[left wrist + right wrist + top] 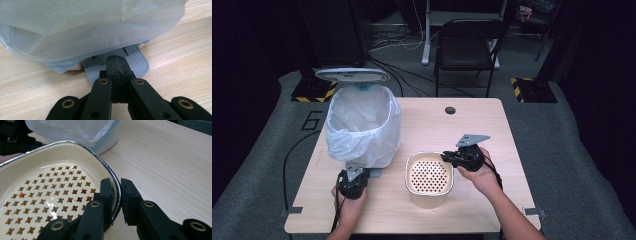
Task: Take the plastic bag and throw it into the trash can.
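Table (492, 135) in the high view carries one lined bin (362, 127) at left and one perforated cream basket (429, 177) at centre. Left gripper (117, 65), jaws clenched together with nothing between, presses the bin's grey pedal (140, 63). Right gripper (117, 192) clamps the basket's metal rim (110, 171), seen closely in its own view.

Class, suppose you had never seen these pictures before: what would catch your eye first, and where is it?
The white pedal bin with its plastic liner stands at the table's left, lid up. The left tongs, jaws shut, rest on its grey pedal. At the table's middle sits a cream basket with a perforated bottom, its near-right rim gripped by the right tongs, one jaw inside and one outside.
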Demonstrator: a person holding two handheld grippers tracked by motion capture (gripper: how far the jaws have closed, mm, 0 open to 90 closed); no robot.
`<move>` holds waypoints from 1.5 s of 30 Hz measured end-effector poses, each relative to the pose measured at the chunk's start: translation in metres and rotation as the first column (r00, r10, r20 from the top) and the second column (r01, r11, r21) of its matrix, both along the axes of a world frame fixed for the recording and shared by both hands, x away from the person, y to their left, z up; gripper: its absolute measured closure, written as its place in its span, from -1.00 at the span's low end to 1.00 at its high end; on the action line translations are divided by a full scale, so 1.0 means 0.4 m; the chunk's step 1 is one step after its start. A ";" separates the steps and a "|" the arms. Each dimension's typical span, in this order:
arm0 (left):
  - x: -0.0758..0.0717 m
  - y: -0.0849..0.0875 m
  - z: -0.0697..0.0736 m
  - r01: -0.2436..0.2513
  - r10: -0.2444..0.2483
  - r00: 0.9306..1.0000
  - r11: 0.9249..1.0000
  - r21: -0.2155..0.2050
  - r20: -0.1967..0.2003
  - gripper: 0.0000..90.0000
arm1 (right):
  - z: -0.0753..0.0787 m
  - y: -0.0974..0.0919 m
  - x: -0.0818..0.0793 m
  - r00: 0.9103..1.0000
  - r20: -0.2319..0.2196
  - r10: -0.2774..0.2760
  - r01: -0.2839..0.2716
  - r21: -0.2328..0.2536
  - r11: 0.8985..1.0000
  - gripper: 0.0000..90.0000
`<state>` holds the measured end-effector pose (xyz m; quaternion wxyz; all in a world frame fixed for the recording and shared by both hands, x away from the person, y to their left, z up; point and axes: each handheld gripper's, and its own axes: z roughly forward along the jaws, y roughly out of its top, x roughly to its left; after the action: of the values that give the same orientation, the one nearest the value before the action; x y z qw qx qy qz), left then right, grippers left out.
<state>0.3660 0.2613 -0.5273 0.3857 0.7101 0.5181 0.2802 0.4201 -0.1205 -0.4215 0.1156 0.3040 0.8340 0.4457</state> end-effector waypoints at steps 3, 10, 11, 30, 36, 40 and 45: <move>0.000 0.000 0.000 -0.001 0.001 1.000 1.000 -0.001 0.000 1.00 | 0.000 -0.011 -0.013 1.000 -0.002 0.001 -0.001 0.000 1.000 0.78; 0.000 0.000 0.000 -0.001 0.001 1.000 1.000 0.000 0.000 1.00 | -0.003 -0.024 -0.033 1.000 0.001 -0.004 0.004 0.009 1.000 0.78; 0.000 0.000 0.000 -0.001 0.001 1.000 1.000 0.002 0.001 1.00 | -0.003 -0.024 -0.035 1.000 0.001 -0.008 0.008 0.006 1.000 0.77; 0.000 0.000 0.000 0.000 0.000 1.000 1.000 0.000 0.000 1.00 | 0.042 -0.026 -0.059 0.990 0.090 -0.106 0.102 0.046 0.994 0.21; 0.000 -0.001 0.001 -0.001 0.001 1.000 1.000 0.008 -0.001 1.00 | 0.048 -0.062 -0.069 0.977 0.127 -0.171 0.165 0.058 0.985 0.02; 0.000 -0.001 0.000 -0.001 0.001 1.000 1.000 0.005 -0.001 1.00 | 0.050 -0.083 -0.074 0.967 0.145 -0.209 0.201 0.069 0.977 -0.03; 0.000 0.000 0.001 -0.001 0.001 1.000 1.000 0.003 -0.002 1.00 | 0.037 -0.118 -0.071 0.949 0.146 -0.279 0.275 0.048 0.960 -0.14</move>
<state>0.3659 0.2613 -0.5271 0.3841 0.7108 0.5182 0.2805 0.3918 -0.1678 -0.4068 0.2362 0.3848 0.7658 0.4579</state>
